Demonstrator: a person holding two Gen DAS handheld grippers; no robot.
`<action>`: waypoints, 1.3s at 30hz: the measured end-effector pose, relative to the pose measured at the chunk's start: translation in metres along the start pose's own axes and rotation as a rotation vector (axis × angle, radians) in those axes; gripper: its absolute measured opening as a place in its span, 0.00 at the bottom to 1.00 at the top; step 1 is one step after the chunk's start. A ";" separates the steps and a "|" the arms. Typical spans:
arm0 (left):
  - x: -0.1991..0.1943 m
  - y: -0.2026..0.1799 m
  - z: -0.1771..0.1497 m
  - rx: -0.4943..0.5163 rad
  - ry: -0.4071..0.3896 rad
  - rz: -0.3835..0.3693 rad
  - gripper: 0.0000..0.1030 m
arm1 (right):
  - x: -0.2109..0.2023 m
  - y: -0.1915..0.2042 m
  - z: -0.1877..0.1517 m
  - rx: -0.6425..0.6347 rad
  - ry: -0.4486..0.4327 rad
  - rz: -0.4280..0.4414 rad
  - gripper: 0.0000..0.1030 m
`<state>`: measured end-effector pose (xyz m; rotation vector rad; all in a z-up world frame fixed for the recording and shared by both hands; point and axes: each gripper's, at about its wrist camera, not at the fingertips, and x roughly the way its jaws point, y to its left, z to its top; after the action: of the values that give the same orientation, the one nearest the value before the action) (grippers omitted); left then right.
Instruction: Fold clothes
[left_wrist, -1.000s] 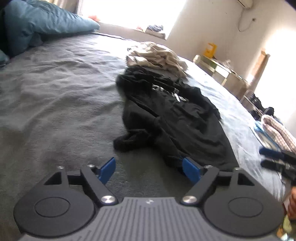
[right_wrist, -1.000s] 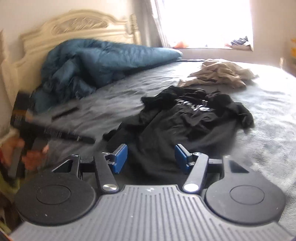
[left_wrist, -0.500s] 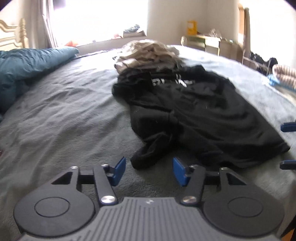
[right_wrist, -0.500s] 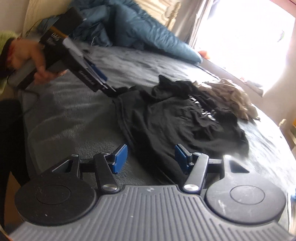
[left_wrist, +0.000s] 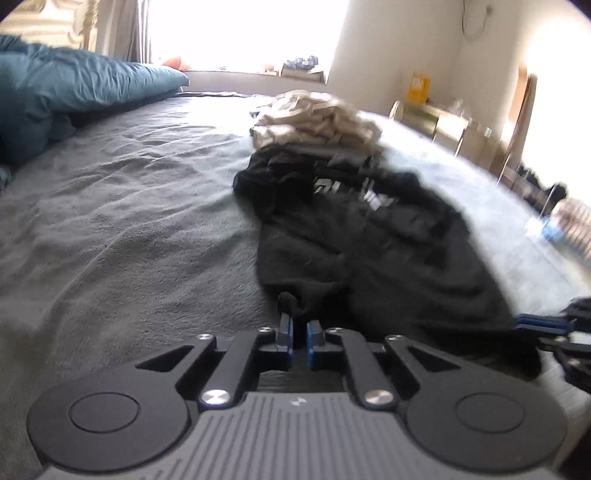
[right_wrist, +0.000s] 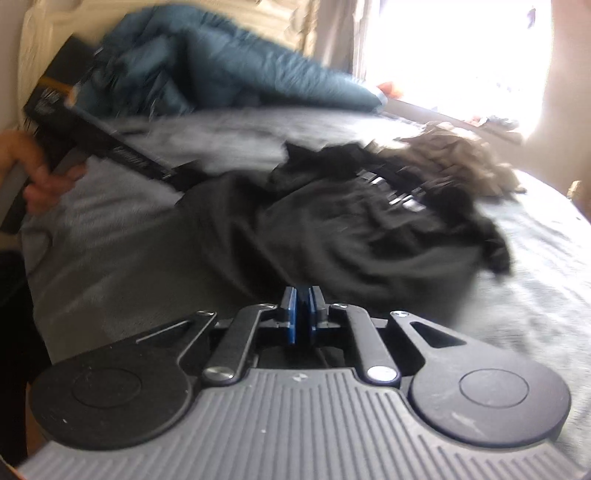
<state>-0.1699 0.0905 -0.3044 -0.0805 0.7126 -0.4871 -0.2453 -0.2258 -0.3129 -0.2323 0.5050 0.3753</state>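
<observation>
One black T-shirt (left_wrist: 376, 236) with white lettering lies crumpled on the grey bedspread (left_wrist: 122, 221), just in front of one heap of beige clothing (left_wrist: 317, 118), while one blue duvet (left_wrist: 74, 88) is bunched up by the headboard. The left gripper (left_wrist: 298, 330) has its blue pads pressed together on a bunched corner of the shirt's near edge, and the right gripper (right_wrist: 302, 314) is likewise clamped on the shirt's hem at the bed's near edge. In the right wrist view one hand (right_wrist: 40, 173) holds the left tool, whose tip reaches the shirt; the view is blurred.
</observation>
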 end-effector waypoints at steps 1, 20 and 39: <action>-0.006 0.003 0.003 -0.040 0.000 -0.029 0.07 | -0.007 -0.008 0.002 0.013 -0.018 -0.015 0.05; -0.025 0.106 -0.015 -0.458 0.043 -0.008 0.60 | -0.021 -0.040 -0.008 0.232 0.021 -0.062 0.26; -0.010 0.063 -0.039 -0.178 0.024 0.068 0.88 | -0.013 -0.036 -0.024 1.088 0.084 0.470 0.89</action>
<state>-0.1764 0.1547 -0.3425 -0.2168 0.7789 -0.3590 -0.2514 -0.2691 -0.3220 0.9406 0.7802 0.4955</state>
